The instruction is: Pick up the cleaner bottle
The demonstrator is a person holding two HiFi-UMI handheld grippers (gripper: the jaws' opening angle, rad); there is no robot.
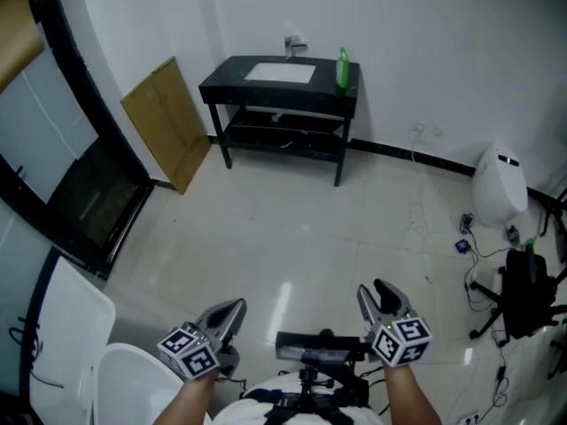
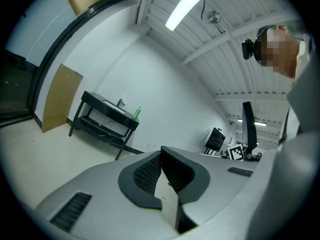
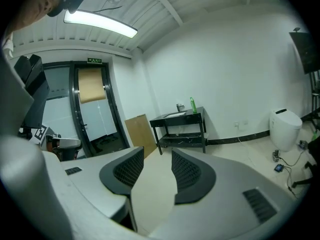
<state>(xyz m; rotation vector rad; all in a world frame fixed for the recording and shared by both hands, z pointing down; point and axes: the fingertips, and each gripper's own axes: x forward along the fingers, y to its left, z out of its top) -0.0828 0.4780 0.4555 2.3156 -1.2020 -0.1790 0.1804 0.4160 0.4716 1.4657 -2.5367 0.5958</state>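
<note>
Head view, cleaner bottle [image 1: 342, 67] on distant black table [image 1: 226, 78], left gripper [image 1: 238, 305] pressed together, right gripper [image 1: 372, 289] slightly spread, empty.

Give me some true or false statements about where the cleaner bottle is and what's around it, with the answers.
1. The green cleaner bottle stands upright on the black table. True.
2. The bottle is at the table's left end. False: it stands at the right end, beside the sink.
3. The right gripper holds the bottle. False: its fingers are apart with nothing between them, far from the table.
4. A cardboard sheet leans on the wall left of the table. True.
</note>
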